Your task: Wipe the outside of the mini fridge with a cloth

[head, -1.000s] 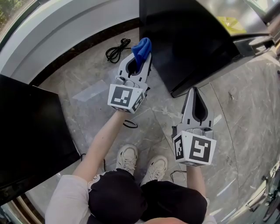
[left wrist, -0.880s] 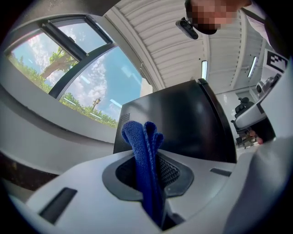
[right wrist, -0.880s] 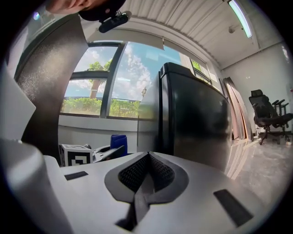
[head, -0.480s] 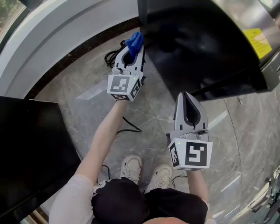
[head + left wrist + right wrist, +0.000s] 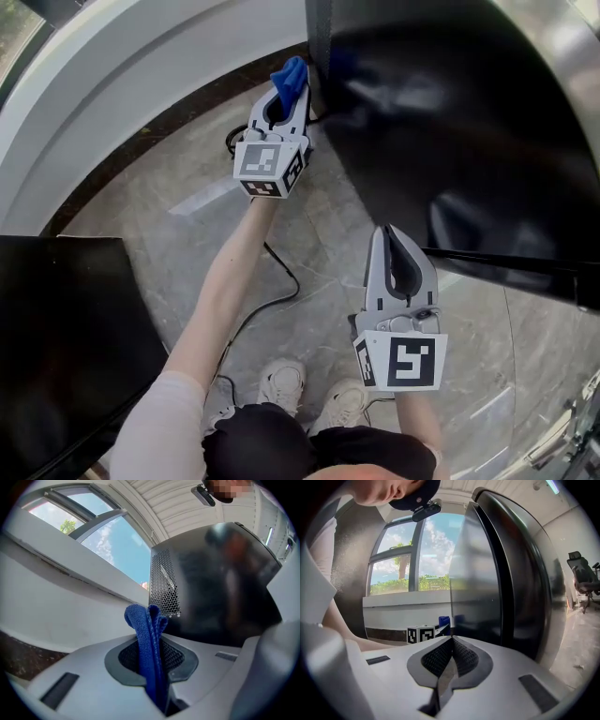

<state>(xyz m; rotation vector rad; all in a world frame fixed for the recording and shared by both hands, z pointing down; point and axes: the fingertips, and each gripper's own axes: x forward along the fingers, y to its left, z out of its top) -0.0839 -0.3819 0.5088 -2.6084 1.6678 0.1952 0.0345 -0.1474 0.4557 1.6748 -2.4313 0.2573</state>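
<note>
Blue cloth [image 5: 290, 77], beside mini fridge [image 5: 450, 131] rear corner, 12 o'clock.
Left gripper [image 5: 285, 101] clamps its bunched fold; likely soft, light, limp. Right gripper [image 5: 390, 234] closed, empty, 5 o'clock.

Two grippers [image 5: 292, 96] [image 5: 394, 234], one blue cloth [image 5: 291, 73], one mini fridge [image 5: 450, 122].

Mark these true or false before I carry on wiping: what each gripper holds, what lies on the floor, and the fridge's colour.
1. The left gripper is shut on the blue cloth. True.
2. The right gripper holds a second cloth. False: its jaws are together with nothing between them.
3. A black cable lies on the floor. True.
4. The mini fridge is white. False: it is glossy black.
</note>
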